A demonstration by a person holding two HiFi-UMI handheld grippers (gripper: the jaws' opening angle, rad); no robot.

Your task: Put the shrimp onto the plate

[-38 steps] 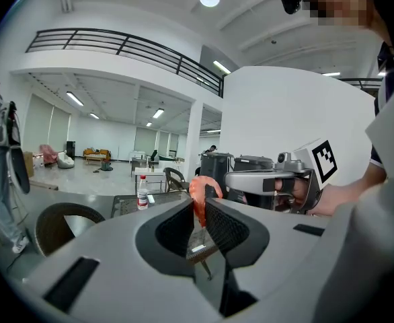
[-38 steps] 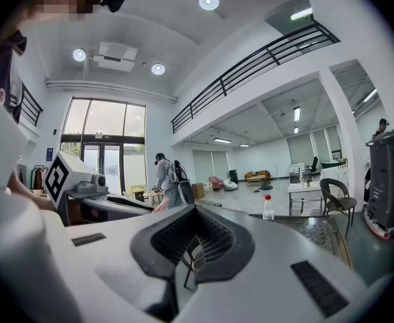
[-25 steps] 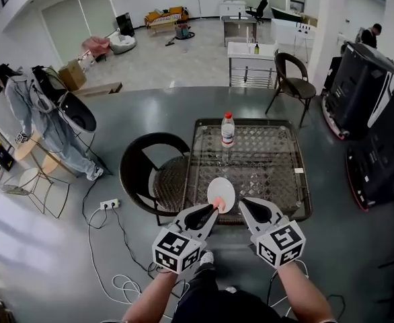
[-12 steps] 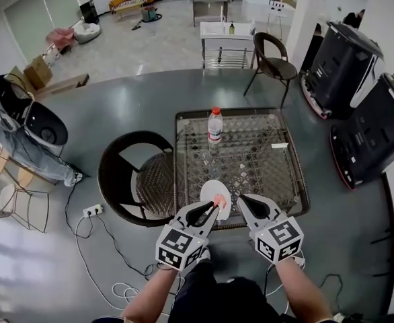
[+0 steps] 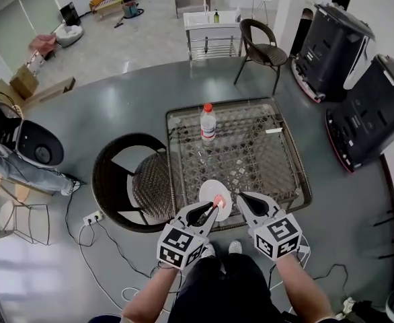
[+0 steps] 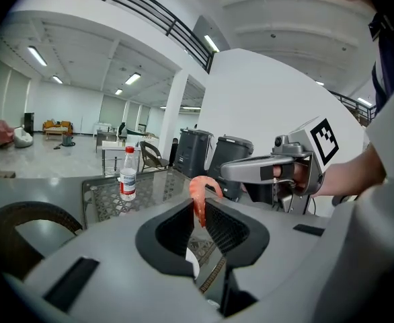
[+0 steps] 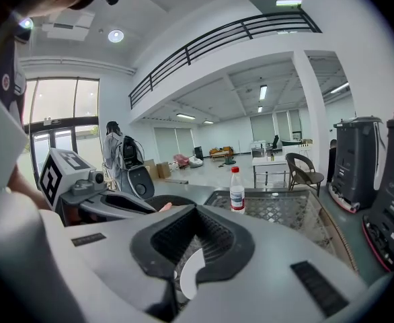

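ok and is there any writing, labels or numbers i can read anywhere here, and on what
Label on the water bottle: print too small to read.
Cubes on the left gripper and right gripper: black-and-white square markers, no words or numbers.
Nothing else legible.

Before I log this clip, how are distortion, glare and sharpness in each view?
Head view: fisheye curves the scene's edges, a soft sheen lies on the grey floor, and the plate and shrimp are small but readable. Left gripper view: heavy barrel distortion and black corners, with the shrimp sharp in the left gripper. Right gripper view: same curvature, bright windows at left, no motion blur.
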